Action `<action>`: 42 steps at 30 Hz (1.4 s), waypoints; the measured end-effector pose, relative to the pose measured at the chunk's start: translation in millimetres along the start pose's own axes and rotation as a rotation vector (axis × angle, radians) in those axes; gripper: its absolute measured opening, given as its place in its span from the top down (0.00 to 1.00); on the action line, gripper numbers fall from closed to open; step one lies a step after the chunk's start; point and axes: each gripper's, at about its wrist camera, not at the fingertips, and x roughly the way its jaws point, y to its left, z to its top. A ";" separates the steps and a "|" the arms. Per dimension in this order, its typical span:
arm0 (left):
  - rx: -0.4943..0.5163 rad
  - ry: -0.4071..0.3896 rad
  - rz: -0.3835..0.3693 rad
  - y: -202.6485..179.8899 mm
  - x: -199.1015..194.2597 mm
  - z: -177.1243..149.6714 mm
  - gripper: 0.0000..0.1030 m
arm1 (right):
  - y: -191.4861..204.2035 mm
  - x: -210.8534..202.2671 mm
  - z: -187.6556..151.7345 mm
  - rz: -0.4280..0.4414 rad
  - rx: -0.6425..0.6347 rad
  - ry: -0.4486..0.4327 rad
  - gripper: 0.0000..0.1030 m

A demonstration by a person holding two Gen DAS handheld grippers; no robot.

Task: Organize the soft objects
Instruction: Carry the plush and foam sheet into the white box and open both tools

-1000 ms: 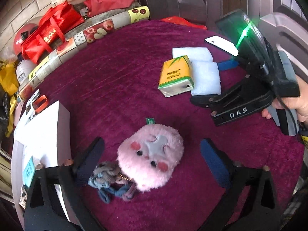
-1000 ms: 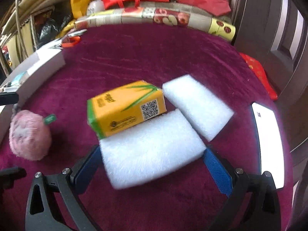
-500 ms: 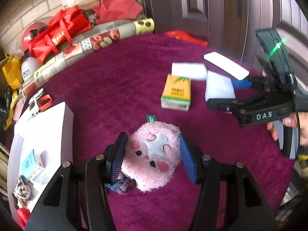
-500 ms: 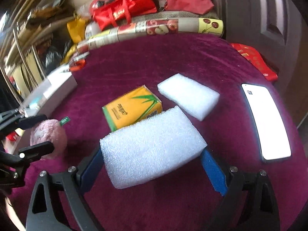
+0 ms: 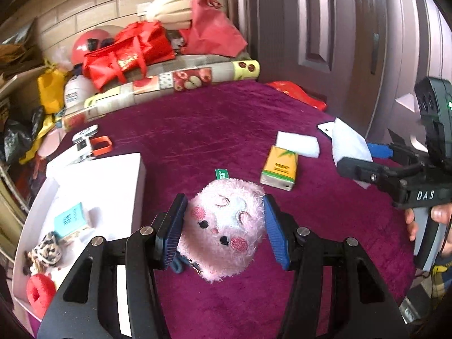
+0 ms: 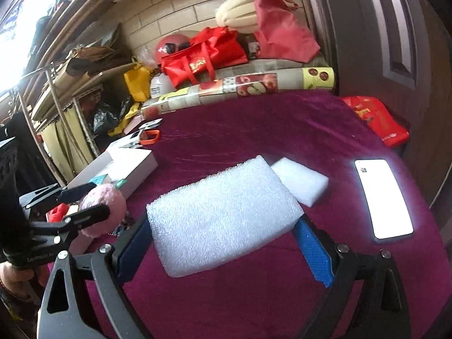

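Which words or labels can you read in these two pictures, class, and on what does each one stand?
"DAS": white letters on the right gripper, seen from the left wrist.
Green tag on the pink plush toy: too small to read.
Yellow tissue pack: print blurred.
Red bag: gold characters unreadable.
Teal card in the white box: unreadable.

plush [image 5: 226, 226]: pink | foam block [image 6: 223, 214]: white | cloth [image 5: 214, 130]: magenta | pack [image 5: 279, 166]: yellow-green
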 end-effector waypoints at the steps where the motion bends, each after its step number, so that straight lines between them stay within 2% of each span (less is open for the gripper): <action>1: -0.007 -0.005 0.008 1.8 -2.5 -0.5 0.47 | 1.7 -0.3 -0.2 0.003 -0.003 0.001 0.07; 4: -0.024 -0.019 0.042 6.6 -9.4 -2.8 0.47 | 7.2 -2.2 0.2 0.018 -0.002 -0.003 0.07; 10: -0.049 -0.075 0.184 16.5 -28.8 -4.4 0.47 | 17.4 -7.6 4.0 0.053 0.003 -0.031 0.07; 13: -0.065 -0.104 0.223 24.9 -39.9 -5.1 0.47 | 26.8 -9.3 6.2 0.066 -0.009 -0.039 0.07; 25: -0.158 -0.156 0.291 63.1 -71.8 -17.5 0.47 | 73.9 -10.0 21.8 0.123 -0.071 -0.079 0.07; 42: -0.271 -0.188 0.377 118.8 -103.4 -41.8 0.47 | 150.3 14.3 35.5 0.202 -0.194 -0.054 0.07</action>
